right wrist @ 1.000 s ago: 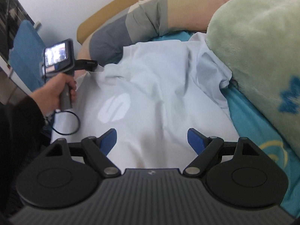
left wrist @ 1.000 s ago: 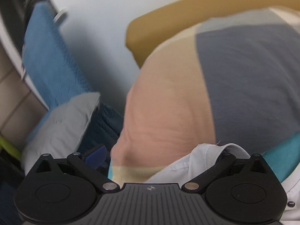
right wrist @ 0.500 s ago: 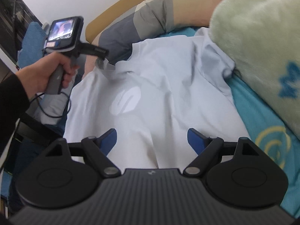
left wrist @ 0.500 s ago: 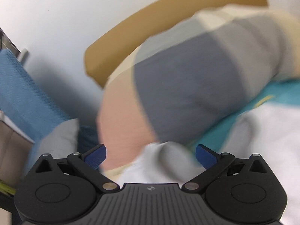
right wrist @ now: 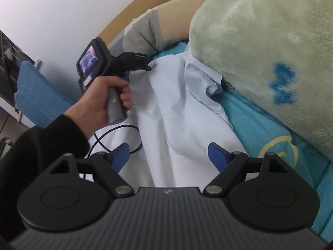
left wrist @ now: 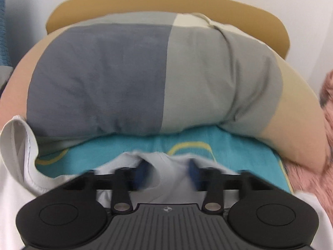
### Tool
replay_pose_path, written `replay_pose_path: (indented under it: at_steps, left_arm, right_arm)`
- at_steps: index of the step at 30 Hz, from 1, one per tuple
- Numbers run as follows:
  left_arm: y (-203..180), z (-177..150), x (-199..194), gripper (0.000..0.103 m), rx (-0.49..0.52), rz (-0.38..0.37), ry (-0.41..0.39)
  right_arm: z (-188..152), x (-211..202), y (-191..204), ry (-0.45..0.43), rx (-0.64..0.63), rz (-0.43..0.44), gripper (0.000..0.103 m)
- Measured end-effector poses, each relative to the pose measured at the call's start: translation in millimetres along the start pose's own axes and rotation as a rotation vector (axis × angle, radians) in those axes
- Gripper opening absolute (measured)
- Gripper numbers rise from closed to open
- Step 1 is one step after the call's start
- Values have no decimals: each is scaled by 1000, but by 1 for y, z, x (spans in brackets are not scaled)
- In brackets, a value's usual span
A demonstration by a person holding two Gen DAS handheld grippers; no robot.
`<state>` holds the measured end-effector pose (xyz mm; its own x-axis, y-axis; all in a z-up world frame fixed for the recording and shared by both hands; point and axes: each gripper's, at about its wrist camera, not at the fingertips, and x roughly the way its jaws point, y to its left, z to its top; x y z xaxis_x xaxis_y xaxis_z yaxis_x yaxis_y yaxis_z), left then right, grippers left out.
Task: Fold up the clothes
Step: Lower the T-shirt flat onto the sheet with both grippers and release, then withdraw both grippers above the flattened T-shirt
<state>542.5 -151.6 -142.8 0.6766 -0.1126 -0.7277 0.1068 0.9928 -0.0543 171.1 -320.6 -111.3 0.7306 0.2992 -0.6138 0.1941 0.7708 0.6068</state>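
The right gripper [right wrist: 168, 156], its blue pads standing wide apart with nothing between them, is hovering low over the near part of the pale white cotton shirt [right wrist: 172, 112], probably waiting to take the hem once the far end is secured. The shirt is lying lengthwise on the bed, spread over the turquoise bedsheet with yellow ring patterns [right wrist: 268, 133], its near end toward the bed's near edge and its collar end toward the headboard. A black cable is trailing across its left side.

Farther along, the person's left hand [right wrist: 108, 95] in a black sleeve is holding the left gripper [left wrist: 167, 170] at the shirt's collar end. Its jaws are closing, and a bunched ridge of white ribbed fabric is sitting between the blurred blue pads; whether they are already pressing it I cannot tell. Pinching there would let the top be lifted and carried over for a fold.

The shirt is looking thin and limp, creased lengthwise, one sleeve crumpled against the fluffy pale green blanket [right wrist: 260, 48] at the bed's right side.

Beyond the collar, the grey, beige and peach patchwork pillow [left wrist: 158, 79] is resting against the mustard-brown headboard [left wrist: 166, 2].
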Motion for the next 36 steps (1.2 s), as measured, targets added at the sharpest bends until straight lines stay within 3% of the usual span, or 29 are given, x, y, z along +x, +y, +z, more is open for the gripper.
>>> replay_pose_path:
  at_steps: [1, 4, 6, 8, 9, 10, 12, 13, 18, 22, 29, 36]
  left_arm:
    - [-1, 1, 2, 2, -1, 2, -21]
    - [-10, 9, -9, 2, 7, 29, -117]
    - [-10, 14, -13, 3, -28, 18, -107]
    - [-13, 14, -21, 8, -2, 14, -104]
    - [-15, 14, -28, 24, 25, 18, -105]
    - [-18, 14, -35, 52, 51, 22, -106]
    - [-21, 10, -60, 79, 75, 24, -133]
    - [-22, 8, -76, 83, 81, 18, -156]
    - [-20, -14, -163, 83, 126, -62, -182]
    - [-13, -56, -239, 87, 159, -105, -240]
    - [36, -141, -335, 87, 162, -37, -260]
    - [75, -213, -396, 88, 113, -44, -283]
  right_arm:
    - [1, 1, 0, -5, -3, -4, 84]
    - [5, 3, 1, -34, -25, -24, 84]
    - [5, 2, 1, -48, -45, -33, 84]
    - [5, 0, 2, -57, -63, -39, 84]
    - [4, -1, 3, -61, -75, -39, 84]
    - [4, -4, 5, -72, -91, -43, 84]
    - [3, -9, 8, -96, -123, -50, 84]
    - [3, -11, 10, -108, -139, -54, 84]
    - [-7, -26, 18, -148, -183, -46, 84]
    - [-22, -44, 30, -177, -249, -29, 84]
    - [-45, -94, 53, -302, -331, -25, 84]
    - [-69, -121, 68, -370, -348, -7, 84]
